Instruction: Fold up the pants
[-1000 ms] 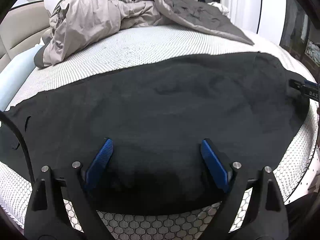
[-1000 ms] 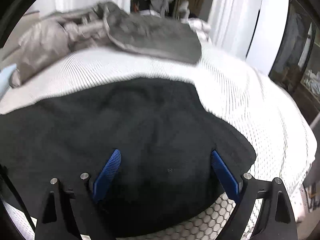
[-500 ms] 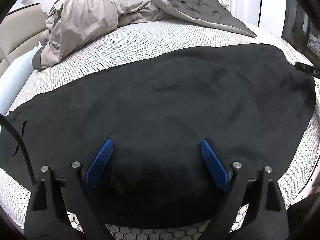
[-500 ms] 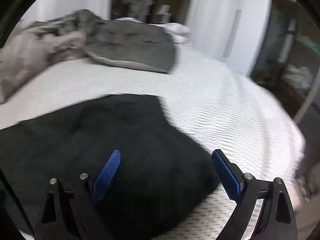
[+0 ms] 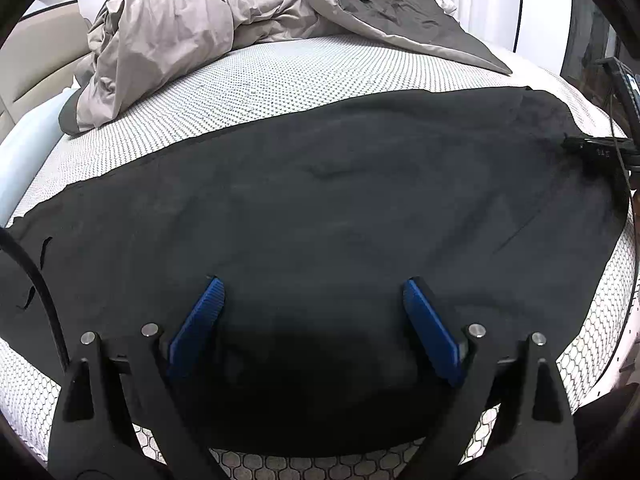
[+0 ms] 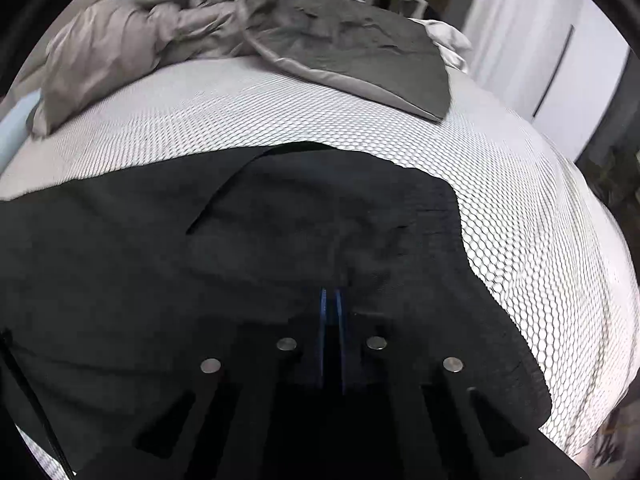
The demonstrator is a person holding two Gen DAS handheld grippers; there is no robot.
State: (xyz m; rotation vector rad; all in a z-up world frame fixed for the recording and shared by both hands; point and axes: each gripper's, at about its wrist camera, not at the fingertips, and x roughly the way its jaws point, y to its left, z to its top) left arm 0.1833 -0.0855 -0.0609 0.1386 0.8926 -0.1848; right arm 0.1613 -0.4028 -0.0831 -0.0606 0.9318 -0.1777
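Note:
Black pants (image 5: 320, 208) lie spread flat across the white mesh bed cover (image 5: 248, 92). My left gripper (image 5: 312, 320) is open, its blue pads wide apart just above the near edge of the pants, holding nothing. In the right wrist view the pants (image 6: 200, 248) fill the lower half. My right gripper (image 6: 331, 300) is shut on the cloth near the right end, where the fabric bunches into a small ridge at the tips. The right gripper also shows at the far right of the left wrist view (image 5: 592, 148).
A crumpled grey duvet (image 5: 192, 32) lies heaped at the back of the bed, with its dark side (image 6: 360, 40) spread toward the right. White curtains (image 6: 520, 40) hang behind. The bed edge drops away at the right (image 6: 600, 320).
My right gripper has closed from wide open onto the pants' right end. The left gripper has stayed open over the near edge, shifting only slightly.

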